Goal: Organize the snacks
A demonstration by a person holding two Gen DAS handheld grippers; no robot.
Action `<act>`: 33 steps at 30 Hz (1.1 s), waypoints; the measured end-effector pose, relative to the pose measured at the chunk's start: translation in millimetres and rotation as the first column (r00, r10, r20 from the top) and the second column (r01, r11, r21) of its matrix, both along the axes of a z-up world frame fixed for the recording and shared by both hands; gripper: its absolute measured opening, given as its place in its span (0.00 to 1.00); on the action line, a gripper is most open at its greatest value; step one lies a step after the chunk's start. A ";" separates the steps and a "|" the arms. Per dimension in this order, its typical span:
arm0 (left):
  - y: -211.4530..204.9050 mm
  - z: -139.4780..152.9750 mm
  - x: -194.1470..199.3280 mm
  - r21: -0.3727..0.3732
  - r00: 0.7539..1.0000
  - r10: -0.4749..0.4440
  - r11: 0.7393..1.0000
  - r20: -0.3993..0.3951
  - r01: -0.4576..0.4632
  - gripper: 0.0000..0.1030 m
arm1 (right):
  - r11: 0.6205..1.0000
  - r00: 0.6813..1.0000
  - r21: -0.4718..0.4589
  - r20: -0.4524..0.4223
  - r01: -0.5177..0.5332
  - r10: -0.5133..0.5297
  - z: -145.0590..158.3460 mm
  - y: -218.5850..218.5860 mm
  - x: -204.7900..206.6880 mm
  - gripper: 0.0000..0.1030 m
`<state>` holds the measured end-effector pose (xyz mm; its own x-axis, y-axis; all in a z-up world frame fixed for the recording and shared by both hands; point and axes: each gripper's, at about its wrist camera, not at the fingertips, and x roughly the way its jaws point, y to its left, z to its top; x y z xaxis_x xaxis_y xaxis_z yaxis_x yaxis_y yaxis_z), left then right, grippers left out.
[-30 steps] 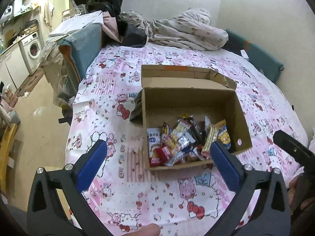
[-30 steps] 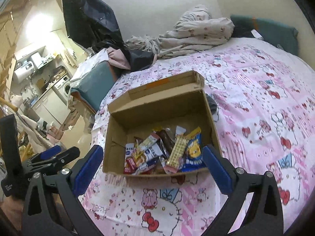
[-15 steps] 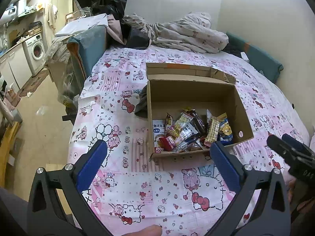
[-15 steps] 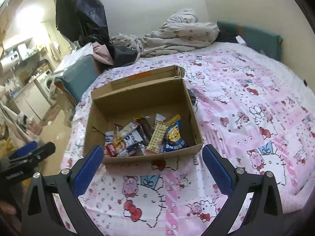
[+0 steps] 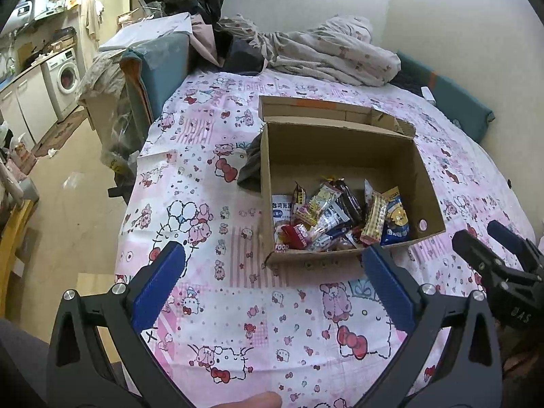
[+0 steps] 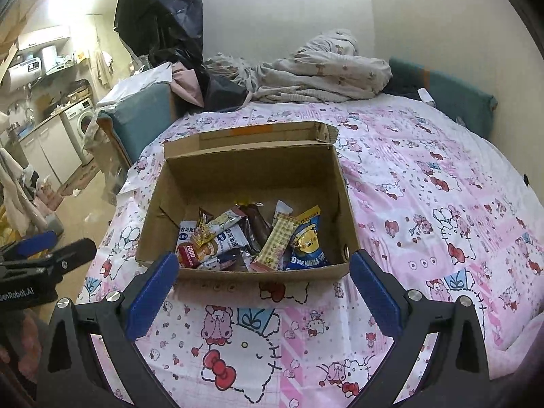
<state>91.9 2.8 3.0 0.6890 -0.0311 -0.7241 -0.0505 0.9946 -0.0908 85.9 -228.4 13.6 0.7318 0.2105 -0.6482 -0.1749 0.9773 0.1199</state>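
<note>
An open cardboard box (image 5: 340, 149) (image 6: 251, 173) sits on a bed with a pink cartoon-print sheet. Several wrapped snacks (image 5: 336, 217) (image 6: 251, 238) lie piled at its near end, among them a blue packet (image 6: 306, 248) and a yellow checked bar (image 6: 277, 241). My left gripper (image 5: 272, 265) is open and empty, held back from the box's near left corner. My right gripper (image 6: 261, 275) is open and empty, held back from the box's near wall. Each gripper shows at the edge of the other's view.
A heap of pale bedding (image 6: 323, 68) and dark clothes (image 5: 241, 54) lies at the bed's far end. A teal cushion (image 6: 452, 98) lines the right wall. A dark cloth (image 5: 250, 166) lies left of the box. The bed edge drops to the floor (image 5: 68, 197) at left.
Both grippers have drawn back and up from the box, so it looks smaller and farther. Both stay open and empty. The snacks in the box have not moved.
</note>
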 end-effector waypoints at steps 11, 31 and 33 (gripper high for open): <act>-6.3 1.4 -2.2 0.005 1.000 -0.014 1.000 0.008 0.014 1.00 | 1.000 0.999 0.007 -0.028 0.030 -0.030 -4.1 -6.2 5.6 1.00; -6.4 1.6 -0.7 0.014 1.000 -0.014 1.000 0.014 0.013 1.00 | 0.999 0.999 0.020 -0.026 0.031 -0.031 0.0 -5.8 3.3 1.00; -6.7 1.6 -0.3 0.015 1.000 -0.015 1.000 0.013 0.015 1.00 | 0.999 0.999 0.021 -0.027 0.032 -0.032 0.1 -5.9 3.6 1.00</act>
<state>91.6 -3.9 4.5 0.6980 -0.0306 -0.7154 -0.0342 0.9965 -0.0760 89.5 -234.4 13.7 0.7212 0.2012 -0.6628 -0.1400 0.9795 0.1450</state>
